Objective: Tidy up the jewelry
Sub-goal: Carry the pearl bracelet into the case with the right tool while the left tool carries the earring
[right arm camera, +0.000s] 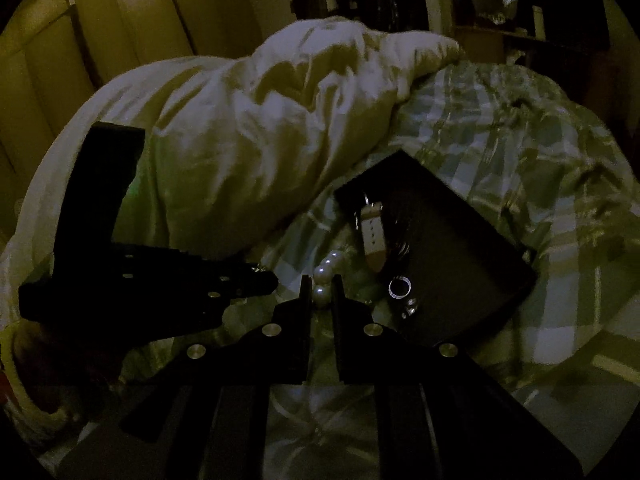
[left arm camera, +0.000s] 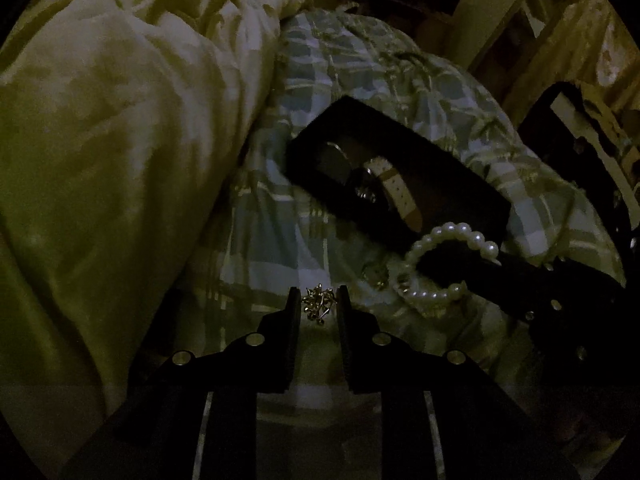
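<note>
A black jewelry tray [left arm camera: 452, 176] lies on the plaid bedspread; it also shows in the right wrist view [right arm camera: 460, 240]. In it lie a white-strapped watch [left arm camera: 396, 192] [right arm camera: 374, 236], a silver ring [right arm camera: 399, 287] and a small sparkly piece [right arm camera: 410, 307]. My left gripper [left arm camera: 319, 304] is closed around a small tangled gold chain [left arm camera: 317, 305] lying on the bedspread. My right gripper [right arm camera: 322, 292] is shut on a white pearl bracelet [right arm camera: 322, 280], which in the left wrist view [left arm camera: 448, 258] loops just in front of the tray around the right gripper's dark fingers.
A bunched pale duvet [left arm camera: 120, 140] [right arm camera: 260, 132] fills the left side of the bed. The plaid bedspread [left arm camera: 272, 232] [right arm camera: 540, 152] covers the rest. A padded headboard [right arm camera: 100, 32] stands behind. Dark furniture stands at the right [left arm camera: 580, 120]. The left gripper's body crosses the right wrist view [right arm camera: 140, 276].
</note>
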`<state>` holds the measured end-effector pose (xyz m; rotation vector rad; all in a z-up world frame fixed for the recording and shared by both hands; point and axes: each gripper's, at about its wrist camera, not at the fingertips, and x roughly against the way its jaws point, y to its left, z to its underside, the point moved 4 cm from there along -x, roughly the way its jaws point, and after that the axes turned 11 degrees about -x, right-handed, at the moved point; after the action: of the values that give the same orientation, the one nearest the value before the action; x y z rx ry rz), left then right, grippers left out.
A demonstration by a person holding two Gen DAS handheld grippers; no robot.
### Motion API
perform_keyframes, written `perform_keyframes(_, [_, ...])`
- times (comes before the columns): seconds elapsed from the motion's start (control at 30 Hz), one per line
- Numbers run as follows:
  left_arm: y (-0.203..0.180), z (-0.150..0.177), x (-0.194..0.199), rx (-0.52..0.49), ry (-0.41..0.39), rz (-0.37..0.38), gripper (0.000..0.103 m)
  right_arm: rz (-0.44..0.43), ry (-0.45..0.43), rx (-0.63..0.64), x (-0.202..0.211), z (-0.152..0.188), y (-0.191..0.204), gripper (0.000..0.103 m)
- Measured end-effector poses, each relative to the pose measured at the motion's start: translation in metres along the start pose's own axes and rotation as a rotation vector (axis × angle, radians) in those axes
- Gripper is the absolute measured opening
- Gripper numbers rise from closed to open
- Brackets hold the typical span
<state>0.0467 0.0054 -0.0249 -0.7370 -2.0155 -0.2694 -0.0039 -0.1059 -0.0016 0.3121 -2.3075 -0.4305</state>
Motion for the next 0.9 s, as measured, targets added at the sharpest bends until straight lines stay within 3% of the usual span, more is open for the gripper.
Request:
perform_keyframes(0.47, [-0.013,-0.029,0.007,0.027,-0.082,0.01,0.017,0.037,-0.124,-0.003,0.023,-0.029,-0.011,0.01])
perform_keyframes(0.9, [-0.041,-0.084,-0.018,-0.009,-0.138,0.077,0.018,0.123,-0.089,-0.165,0.01,-0.04,-0.056,0.01])
